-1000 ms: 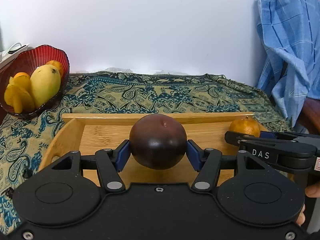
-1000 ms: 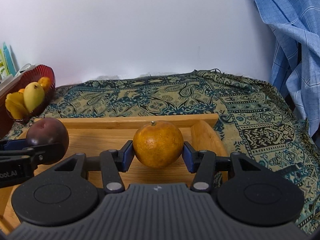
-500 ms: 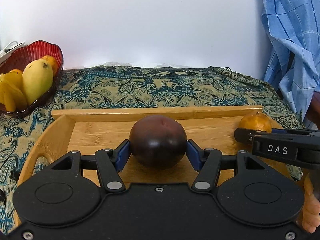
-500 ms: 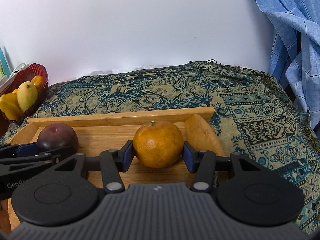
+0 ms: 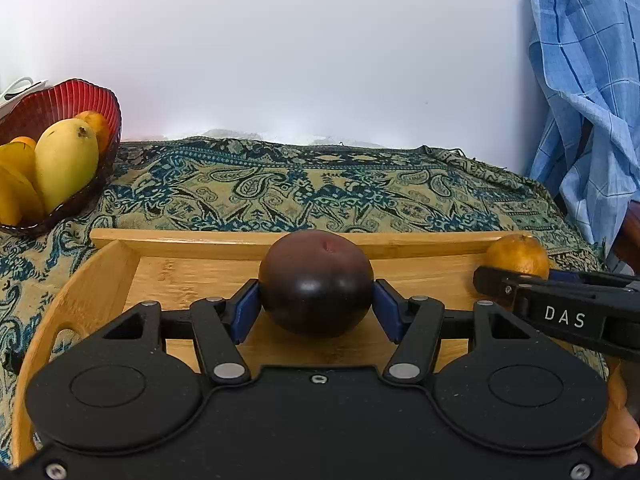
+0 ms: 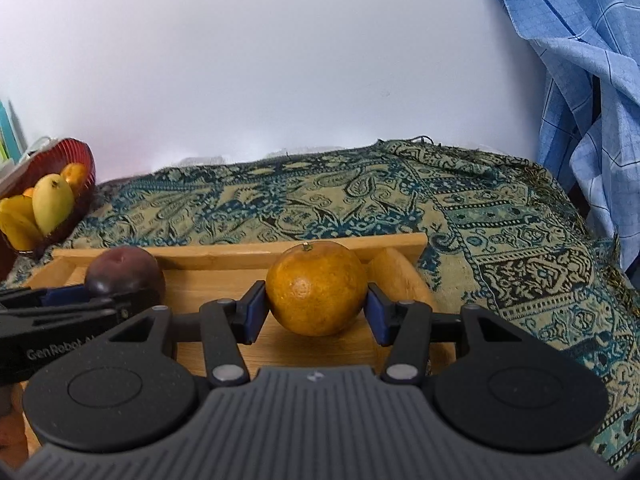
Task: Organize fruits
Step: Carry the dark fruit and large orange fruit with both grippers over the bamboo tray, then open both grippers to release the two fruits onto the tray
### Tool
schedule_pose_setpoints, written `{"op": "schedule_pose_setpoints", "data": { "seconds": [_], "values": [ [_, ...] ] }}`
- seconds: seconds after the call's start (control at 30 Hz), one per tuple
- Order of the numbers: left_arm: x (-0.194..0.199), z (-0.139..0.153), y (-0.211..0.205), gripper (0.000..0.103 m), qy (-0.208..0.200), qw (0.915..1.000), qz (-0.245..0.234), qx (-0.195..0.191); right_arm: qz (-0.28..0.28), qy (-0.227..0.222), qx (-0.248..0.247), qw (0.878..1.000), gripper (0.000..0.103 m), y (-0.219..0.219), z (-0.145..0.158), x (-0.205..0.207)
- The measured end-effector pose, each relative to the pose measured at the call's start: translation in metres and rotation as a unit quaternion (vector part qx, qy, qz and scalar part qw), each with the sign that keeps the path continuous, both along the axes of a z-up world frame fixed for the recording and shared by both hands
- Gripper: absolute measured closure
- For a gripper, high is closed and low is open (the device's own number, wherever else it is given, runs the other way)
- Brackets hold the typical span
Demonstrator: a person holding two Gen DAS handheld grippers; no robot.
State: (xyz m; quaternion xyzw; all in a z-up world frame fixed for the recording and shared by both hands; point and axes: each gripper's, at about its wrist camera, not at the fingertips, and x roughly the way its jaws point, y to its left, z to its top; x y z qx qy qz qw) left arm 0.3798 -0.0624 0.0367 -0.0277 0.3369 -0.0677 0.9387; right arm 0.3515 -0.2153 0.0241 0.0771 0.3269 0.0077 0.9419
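The left claw (image 5: pixel 316 300) is pinching a dark plum (image 5: pixel 316 284) over the wooden tray (image 5: pixel 192 276); only the right wrist view is showing the right claw (image 6: pixel 316 308) squeezing an orange (image 6: pixel 316 288) there. A paisley cloth (image 6: pixel 500 240) is covering the table, a red fruit bowl (image 5: pixel 80 100) is sitting at the left, and a blue checked cloth (image 6: pixel 580 80) is hanging against the white wall.

The red bowl (image 5: pixel 68 96) runs off the left edge; the fruits behind its mango (image 5: pixel 66 162) are half hidden. The blue cloth (image 6: pixel 580 80) is cropped at right.
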Motion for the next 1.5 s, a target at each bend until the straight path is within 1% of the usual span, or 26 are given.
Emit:
{"op": "schedule_pose_setpoints", "data": {
  "seconds": [0.07, 0.17, 0.37, 0.43, 0.6, 0.7, 0.73, 0.77, 0.83, 0.87, 1.0, 1.1, 1.23, 1.33, 1.4, 1.5],
  "values": [
    [0.002, 0.000, 0.001, 0.044, 0.000, 1.0000, -0.001, -0.003, 0.001, -0.007, 0.005, 1.000, 0.048, -0.001, 0.001, 0.000],
    [0.006, -0.001, 0.003, 0.044, 0.005, 0.9999, 0.001, -0.011, 0.001, -0.009, 0.000, 1.000, 0.047, 0.000, 0.002, 0.001],
    [0.007, -0.003, 0.002, 0.043, 0.004, 0.9999, -0.002, -0.009, -0.002, 0.007, 0.010, 1.000, 0.047, -0.003, -0.003, 0.007],
    [0.010, -0.006, 0.003, 0.042, 0.015, 0.9997, 0.001, -0.017, -0.001, 0.009, 0.011, 1.000, 0.047, -0.003, -0.004, 0.008],
    [0.011, -0.006, -0.003, 0.043, 0.017, 0.9998, -0.004, 0.009, 0.002, 0.012, 0.002, 1.000, 0.046, -0.001, -0.004, 0.008],
    [0.011, -0.006, -0.003, 0.042, 0.017, 0.9998, -0.005, 0.010, 0.004, 0.014, 0.003, 1.000, 0.045, -0.002, -0.004, 0.008],
    [0.011, -0.006, -0.004, 0.041, 0.018, 0.9998, -0.004, 0.010, 0.005, 0.015, 0.003, 1.000, 0.044, -0.002, -0.004, 0.008],
    [0.011, -0.006, -0.004, 0.041, 0.019, 0.9998, -0.003, 0.011, 0.007, 0.016, 0.004, 1.000, 0.040, -0.002, -0.004, 0.008],
    [0.011, -0.005, -0.004, 0.038, 0.023, 0.9996, -0.002, 0.013, 0.011, 0.021, 0.003, 1.000, 0.036, -0.002, -0.004, 0.009],
    [0.011, -0.005, -0.004, 0.035, 0.026, 0.9995, -0.002, 0.015, 0.012, 0.023, 0.003, 1.000, 0.034, -0.002, -0.004, 0.009],
    [0.010, -0.003, -0.002, 0.024, 0.039, 0.9989, -0.001, 0.026, 0.018, 0.032, 0.007, 0.999, 0.031, -0.002, -0.002, 0.009],
    [0.007, -0.003, 0.002, 0.021, 0.048, 0.9983, 0.000, 0.032, 0.023, 0.040, 0.007, 0.999, 0.028, -0.001, 0.000, 0.009],
    [0.000, -0.001, 0.008, 0.017, 0.058, 0.9981, 0.001, 0.023, 0.032, 0.041, 0.001, 0.999, 0.024, -0.001, 0.003, 0.004],
    [-0.009, 0.002, 0.012, 0.014, 0.060, 0.9980, 0.003, 0.016, 0.034, 0.039, -0.002, 0.999, 0.021, -0.001, 0.006, -0.001],
    [-0.015, 0.005, 0.014, 0.013, 0.060, 0.9981, 0.005, 0.016, 0.036, 0.035, -0.005, 0.999, 0.016, 0.000, 0.009, -0.007],
    [-0.027, 0.010, 0.015, 0.012, 0.058, 0.9982, 0.006, 0.017, 0.032, 0.030, -0.020, 0.999, 0.015, 0.003, 0.013, -0.018]
  ]
}}
